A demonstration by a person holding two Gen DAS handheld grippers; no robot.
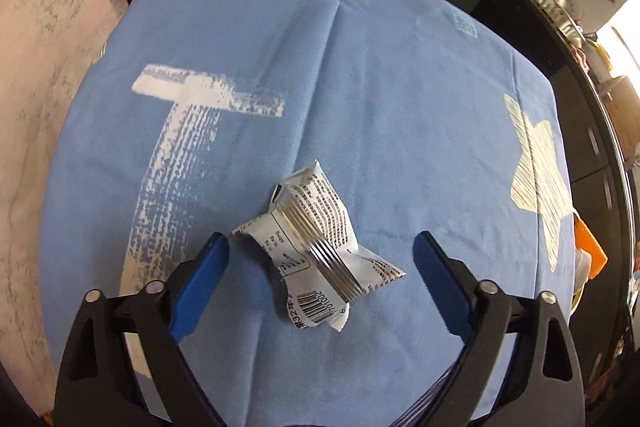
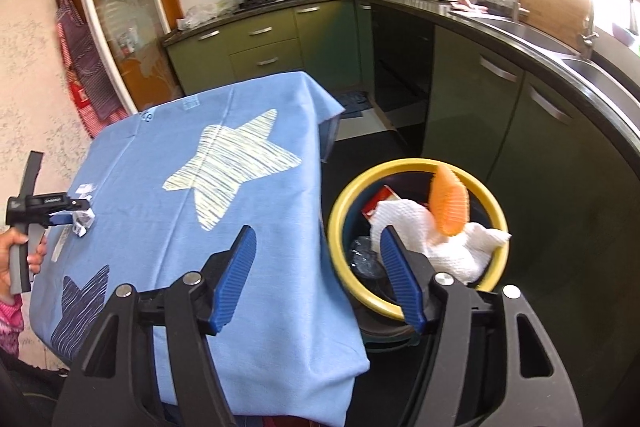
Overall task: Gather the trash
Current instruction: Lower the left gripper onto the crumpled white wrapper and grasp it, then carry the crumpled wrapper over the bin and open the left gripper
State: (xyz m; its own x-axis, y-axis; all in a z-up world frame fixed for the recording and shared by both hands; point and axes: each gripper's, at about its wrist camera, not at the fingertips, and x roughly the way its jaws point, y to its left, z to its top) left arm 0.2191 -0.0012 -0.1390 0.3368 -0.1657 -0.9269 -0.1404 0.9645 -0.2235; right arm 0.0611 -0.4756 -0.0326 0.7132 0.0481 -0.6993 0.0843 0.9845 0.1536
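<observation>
A: The light blue tablecloth carries a brushed white letter T, a pale cream striped star and a dark navy striped star.

B: And the crumpled white wrapper?

A: Black print, a barcode, a silver ribbed seam. The yellow-rimmed bin holds an orange ridged piece and white quilted paper towel.

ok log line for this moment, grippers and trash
left gripper: open, jaws either side of wrapper on blue cloth | right gripper: open, empty | bin: holds paper towel, orange piece
</observation>
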